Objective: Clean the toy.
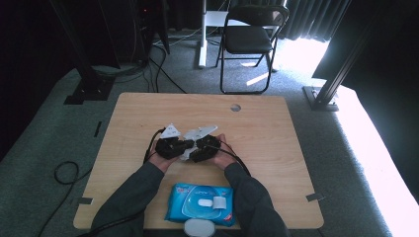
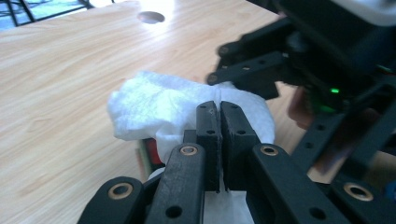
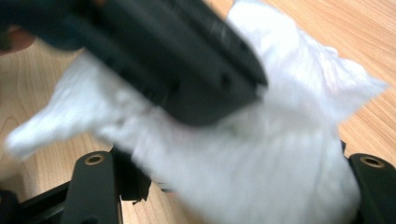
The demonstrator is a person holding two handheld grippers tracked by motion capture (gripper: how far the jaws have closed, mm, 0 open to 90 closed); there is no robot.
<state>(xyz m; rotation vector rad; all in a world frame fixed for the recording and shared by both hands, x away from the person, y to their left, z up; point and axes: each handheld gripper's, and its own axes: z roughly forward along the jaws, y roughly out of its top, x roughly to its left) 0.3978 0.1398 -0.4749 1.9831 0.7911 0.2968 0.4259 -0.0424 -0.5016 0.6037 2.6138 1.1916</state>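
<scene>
One crumpled white wet wipe (image 2: pixel 154 105), soft and fibrous, frame centre: left gripper (image 2: pixel 218 116) clamped on it; right gripper (image 3: pixel 233 186) jaws apart around it.

A light wooden table (image 1: pixel 276 123) with rounded corners fills the middle of the high view, standing on grey carpet. Near its far edge, right of centre in the frame, a round cable hole (image 1: pixel 235 107) is cut through the top. At the bottom centre of the frame, close to the near edge, a blue pack of wet wipes (image 1: pixel 200 204) lies flat with its white flap facing up. Just below it, at the very edge, sits a small pale rounded object (image 1: pixel 200 228), too cropped to identify.
</scene>
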